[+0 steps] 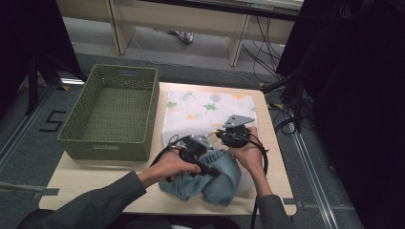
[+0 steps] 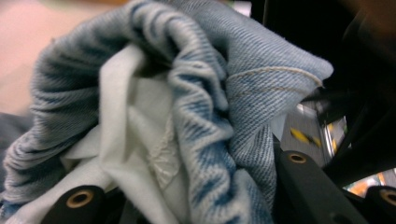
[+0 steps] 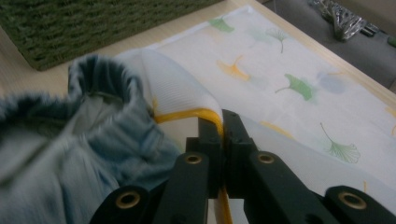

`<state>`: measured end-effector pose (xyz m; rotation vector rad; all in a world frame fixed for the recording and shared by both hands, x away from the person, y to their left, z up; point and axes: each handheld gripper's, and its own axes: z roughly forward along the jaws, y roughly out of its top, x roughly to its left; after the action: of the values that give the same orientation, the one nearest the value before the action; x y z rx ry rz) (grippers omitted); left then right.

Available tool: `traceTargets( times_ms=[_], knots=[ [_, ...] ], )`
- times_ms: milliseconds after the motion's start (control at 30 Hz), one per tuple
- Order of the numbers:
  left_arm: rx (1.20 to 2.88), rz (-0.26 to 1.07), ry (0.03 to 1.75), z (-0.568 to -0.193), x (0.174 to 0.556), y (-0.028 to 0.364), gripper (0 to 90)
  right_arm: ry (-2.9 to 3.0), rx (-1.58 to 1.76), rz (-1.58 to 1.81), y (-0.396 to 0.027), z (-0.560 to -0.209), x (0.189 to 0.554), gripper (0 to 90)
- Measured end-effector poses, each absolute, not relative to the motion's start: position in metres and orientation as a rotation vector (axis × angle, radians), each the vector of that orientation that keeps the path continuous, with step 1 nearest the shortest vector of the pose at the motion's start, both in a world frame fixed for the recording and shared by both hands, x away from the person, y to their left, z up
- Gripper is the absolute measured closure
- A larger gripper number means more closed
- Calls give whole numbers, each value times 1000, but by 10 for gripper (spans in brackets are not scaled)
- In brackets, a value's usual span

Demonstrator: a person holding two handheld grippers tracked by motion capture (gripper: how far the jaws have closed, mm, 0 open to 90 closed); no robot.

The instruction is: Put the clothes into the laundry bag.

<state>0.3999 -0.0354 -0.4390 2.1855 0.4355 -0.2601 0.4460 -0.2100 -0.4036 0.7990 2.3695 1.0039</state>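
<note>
The green woven basket [image 1: 112, 112] stands at the table's left, its label plate unreadable; a floor marking "5" [image 1: 51, 121] lies beside it. The left gripper [image 1: 193, 145] has the bunched denim garment [image 1: 210, 179] between its jaws at the table's near edge; firm pinch cannot be confirmed. The right gripper [image 3: 223, 128] is clamped on the yellow-trimmed edge of a white mesh bag [image 3: 175, 88], over the leaf-print cloth [image 1: 210, 107].
</note>
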Motion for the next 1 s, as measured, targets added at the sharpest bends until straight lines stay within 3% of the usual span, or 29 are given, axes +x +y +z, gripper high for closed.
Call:
traceTargets(
  times_ms=[133,400,433,567,667,733,767,900,1000],
  knots=[
    [2227,-190,476,-449,402,-45,671,2353,801,1010,-210,-396,441,891],
    [2132,75,667,-415,439,-15,638,2314,784,1012,-213,-381,430,893],
    [2142,118,686,-422,444,-15,636,2313,764,1008,-213,-380,431,893],
    [2158,53,799,-464,458,-30,587,2330,785,972,-211,-386,432,893],
    [2161,95,797,-467,456,-37,527,2357,801,951,-213,-395,432,893],
    [2181,117,760,-458,451,-37,371,2363,819,940,-215,-398,431,892],
    [2187,126,760,-451,446,-34,371,2356,786,938,-217,-399,432,892],
    [2187,100,691,-421,427,-10,170,2360,817,947,-223,-400,432,891],
    [2164,84,675,-412,420,2,156,2355,834,928,-222,-401,430,891]
  ],
)
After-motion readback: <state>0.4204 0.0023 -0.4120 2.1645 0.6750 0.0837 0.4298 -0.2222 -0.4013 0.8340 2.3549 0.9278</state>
